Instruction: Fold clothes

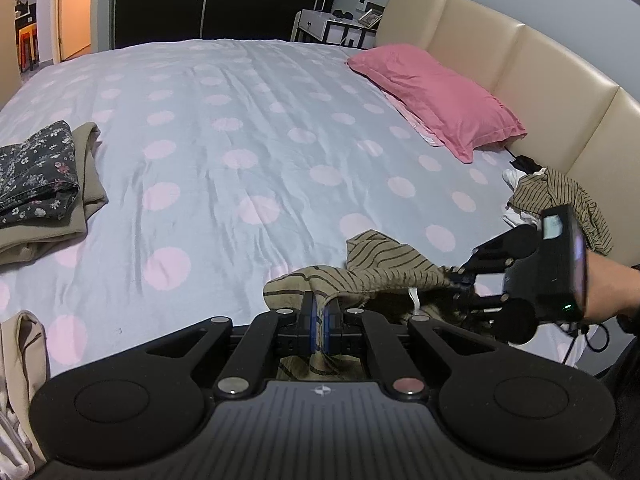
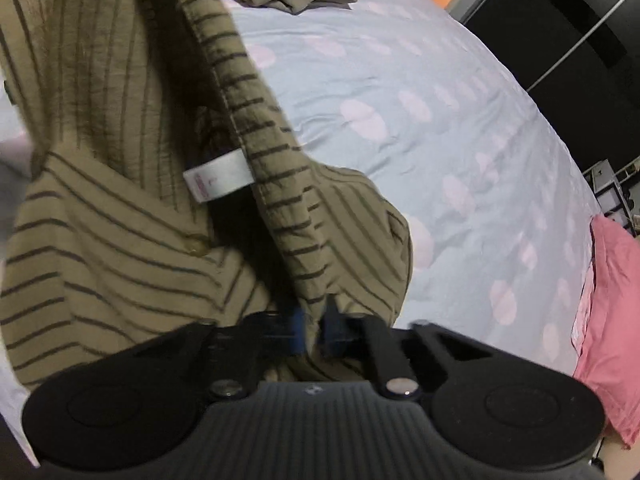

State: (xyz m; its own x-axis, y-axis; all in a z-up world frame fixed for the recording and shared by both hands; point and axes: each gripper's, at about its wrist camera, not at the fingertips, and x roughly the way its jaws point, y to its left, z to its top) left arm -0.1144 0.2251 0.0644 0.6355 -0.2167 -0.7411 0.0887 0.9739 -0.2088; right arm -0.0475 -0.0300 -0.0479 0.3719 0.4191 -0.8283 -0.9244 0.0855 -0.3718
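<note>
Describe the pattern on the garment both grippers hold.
Olive with thin dark stripes on the garment; clearest in the right wrist view.

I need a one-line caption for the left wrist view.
Both grippers, left and right, pinch an olive striped cotton shirt above the dotted bedsheet.

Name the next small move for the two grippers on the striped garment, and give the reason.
Probably draw the two apart: the left gripper and right gripper both pinch the striped garment, which hangs bunched between them above the bed.
</note>
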